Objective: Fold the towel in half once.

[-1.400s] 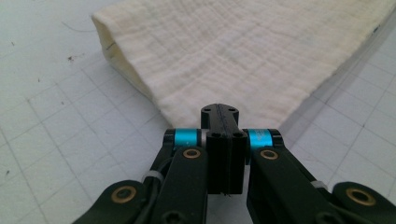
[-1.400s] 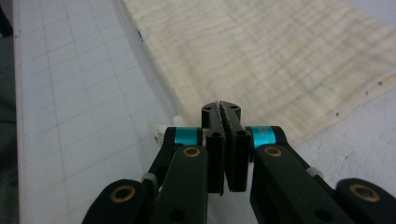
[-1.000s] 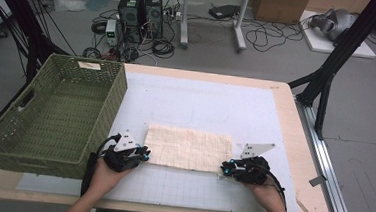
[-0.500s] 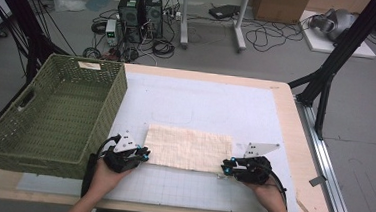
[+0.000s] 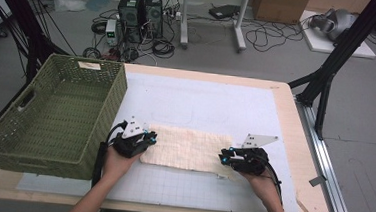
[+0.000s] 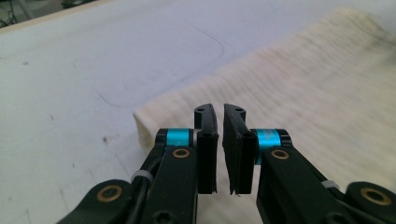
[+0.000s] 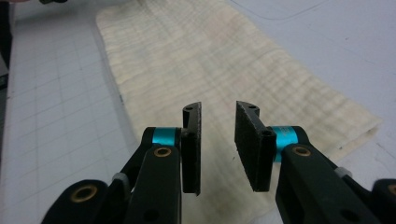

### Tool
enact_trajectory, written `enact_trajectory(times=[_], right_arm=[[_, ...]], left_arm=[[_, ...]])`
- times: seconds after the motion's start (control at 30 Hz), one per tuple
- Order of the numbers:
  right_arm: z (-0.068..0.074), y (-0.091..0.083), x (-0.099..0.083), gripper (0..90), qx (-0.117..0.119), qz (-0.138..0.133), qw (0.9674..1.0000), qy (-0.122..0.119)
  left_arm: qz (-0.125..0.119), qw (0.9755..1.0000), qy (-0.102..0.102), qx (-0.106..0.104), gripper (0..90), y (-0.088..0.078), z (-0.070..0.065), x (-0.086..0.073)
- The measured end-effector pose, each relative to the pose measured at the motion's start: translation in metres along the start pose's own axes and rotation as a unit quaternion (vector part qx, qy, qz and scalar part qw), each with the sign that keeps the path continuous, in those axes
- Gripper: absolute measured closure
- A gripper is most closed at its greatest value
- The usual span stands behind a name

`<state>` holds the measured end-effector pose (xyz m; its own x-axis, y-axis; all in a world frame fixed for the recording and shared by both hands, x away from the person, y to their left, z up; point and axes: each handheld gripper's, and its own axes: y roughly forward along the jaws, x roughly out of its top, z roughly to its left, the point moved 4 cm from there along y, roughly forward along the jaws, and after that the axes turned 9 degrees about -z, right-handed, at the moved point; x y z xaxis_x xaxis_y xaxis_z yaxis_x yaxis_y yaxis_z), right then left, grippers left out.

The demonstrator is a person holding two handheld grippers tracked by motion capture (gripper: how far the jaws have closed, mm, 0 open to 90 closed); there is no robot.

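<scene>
The cream waffle-weave cloth [image 5: 188, 148] lies flat just right of the green woven basket [image 5: 50, 111]. The left gripper [image 6: 219, 112] has just been closing — jaws nearly together, nothing pinched. The right gripper [image 7: 218, 112] hovers over the cloth's far end, jaws apart. Likely the grasp step — next, both must pinch an edge.

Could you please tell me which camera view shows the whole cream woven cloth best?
The high view: the cream woven cloth lies flat with all its edges visible between both grippers. The left gripper view shows one blurred end; the right gripper view shows most of its length.
</scene>
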<state>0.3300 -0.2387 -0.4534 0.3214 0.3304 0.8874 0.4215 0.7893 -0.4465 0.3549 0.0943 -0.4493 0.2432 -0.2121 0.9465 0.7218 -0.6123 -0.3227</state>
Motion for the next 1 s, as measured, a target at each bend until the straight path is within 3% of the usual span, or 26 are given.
enact_trajectory(times=[0.07, 0.23, 0.4, 0.53, 0.73, 1.0], right_arm=[[-0.003, 0.002, 0.001, 73.8, -0.001, -0.001, 1.0000, 0.003], [-0.012, 0.005, 0.007, 73.8, -0.007, -0.015, 0.9998, 0.014], [-0.016, 0.008, 0.007, 72.0, -0.005, -0.010, 0.9998, 0.017], [-0.017, 0.009, 0.007, 72.2, -0.002, -0.008, 0.9998, 0.017], [-0.024, 0.011, 0.013, 68.7, -0.010, -0.008, 0.9997, 0.022], [-0.034, 0.011, 0.019, 60.7, -0.025, -0.014, 0.9992, 0.028]], left_arm=[[-0.006, 0.9998, -0.016, 0.009, 85.0, 0.010, 0.004, 0.002], [0.039, 0.9990, -0.003, 0.022, 84.9, 0.029, 0.007, -0.004], [0.080, 0.9963, 0.000, 0.030, 83.5, 0.033, 0.012, -0.014], [0.080, 0.9964, 0.008, 0.027, 82.5, 0.033, 0.012, -0.014], [0.038, 0.9988, -0.008, 0.029, 77.8, 0.027, 0.017, -0.005], [0.021, 0.9995, -0.019, 0.015, 71.5, 0.026, 0.017, 0.001]])
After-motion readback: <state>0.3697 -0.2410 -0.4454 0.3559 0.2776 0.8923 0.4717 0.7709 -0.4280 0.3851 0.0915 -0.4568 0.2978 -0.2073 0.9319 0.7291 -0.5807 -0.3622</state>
